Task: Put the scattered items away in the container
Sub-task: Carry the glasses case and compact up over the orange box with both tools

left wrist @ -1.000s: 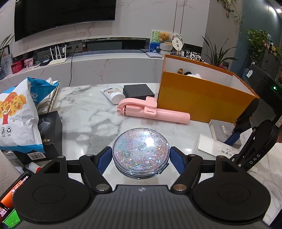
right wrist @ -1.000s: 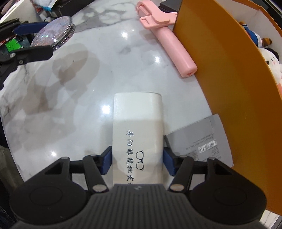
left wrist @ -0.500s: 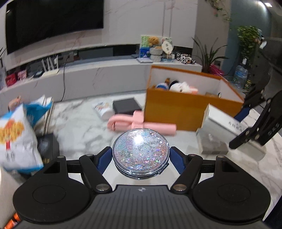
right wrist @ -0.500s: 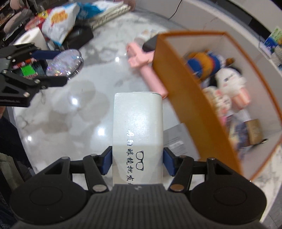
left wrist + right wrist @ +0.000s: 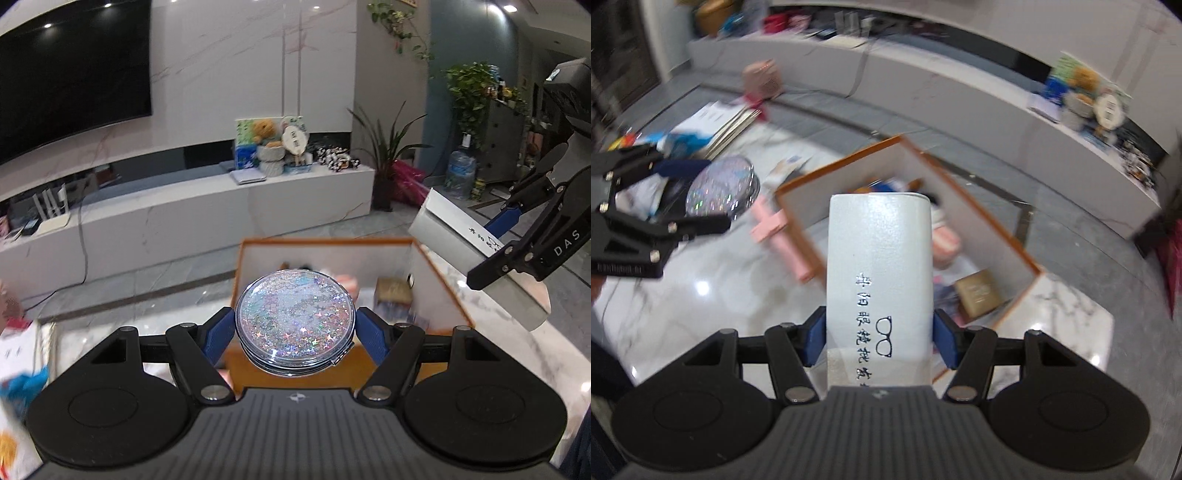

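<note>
My left gripper [image 5: 295, 334] is shut on a round glitter compact mirror [image 5: 295, 319] and holds it in the air at the near rim of the open orange box [image 5: 439, 275]. My right gripper [image 5: 879, 338] is shut on a white glasses case [image 5: 879, 258] printed with a spectacles logo, held above the box [image 5: 990, 225]. The case and right gripper also show at the right of the left wrist view [image 5: 461, 245]. The mirror and left gripper show at the left of the right wrist view [image 5: 720, 186]. Plush toys and small boxes lie inside the box.
A pink selfie stick [image 5: 783, 240] lies on the marble table [image 5: 701, 295] against the box's left wall. Books, a snack bag and small items crowd the table's far left [image 5: 701, 129]. A low white TV bench [image 5: 184, 218] stands beyond the table.
Both grippers have risen from the table and moved to the orange box with their loads. The mirror has gone from low over the marble to the box's near rim; the case now hangs over the box.
</note>
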Demonstrator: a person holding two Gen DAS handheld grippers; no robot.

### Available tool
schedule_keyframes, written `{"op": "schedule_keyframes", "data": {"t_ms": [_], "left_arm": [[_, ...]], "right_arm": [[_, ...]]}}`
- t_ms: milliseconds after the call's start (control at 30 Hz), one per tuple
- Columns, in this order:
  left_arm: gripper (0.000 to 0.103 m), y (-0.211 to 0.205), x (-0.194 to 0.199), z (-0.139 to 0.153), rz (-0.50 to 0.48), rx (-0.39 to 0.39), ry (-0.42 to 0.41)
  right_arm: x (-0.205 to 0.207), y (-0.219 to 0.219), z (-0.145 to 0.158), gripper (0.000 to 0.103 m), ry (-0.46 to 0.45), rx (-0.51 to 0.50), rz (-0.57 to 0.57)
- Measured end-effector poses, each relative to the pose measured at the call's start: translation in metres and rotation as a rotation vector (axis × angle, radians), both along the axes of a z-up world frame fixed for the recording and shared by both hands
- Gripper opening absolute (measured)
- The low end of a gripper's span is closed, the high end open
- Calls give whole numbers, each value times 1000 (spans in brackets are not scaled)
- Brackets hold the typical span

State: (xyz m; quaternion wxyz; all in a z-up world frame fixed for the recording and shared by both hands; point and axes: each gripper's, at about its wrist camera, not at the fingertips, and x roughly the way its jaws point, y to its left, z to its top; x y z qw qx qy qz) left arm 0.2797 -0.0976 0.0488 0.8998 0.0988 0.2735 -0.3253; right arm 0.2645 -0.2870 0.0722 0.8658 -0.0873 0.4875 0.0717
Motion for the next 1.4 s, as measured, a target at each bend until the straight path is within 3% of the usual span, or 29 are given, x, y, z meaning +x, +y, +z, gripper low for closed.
{"op": "schedule_keyframes", "data": {"t_ms": [300, 500, 900, 1400], "left_arm": [[84, -53, 38, 6, -55, 31, -22], [84, -69, 60, -13, -87, 58, -4], [84, -78, 103, -74, -66, 123, 123], [84, -86, 115, -96, -56, 157, 156]], "right_arm": [[49, -33, 16, 62, -14, 15, -136], [87, -40, -11, 62, 22, 25, -197], [127, -60, -86, 62, 132, 58, -281], [154, -67, -131, 62, 167, 60, -400]]}}
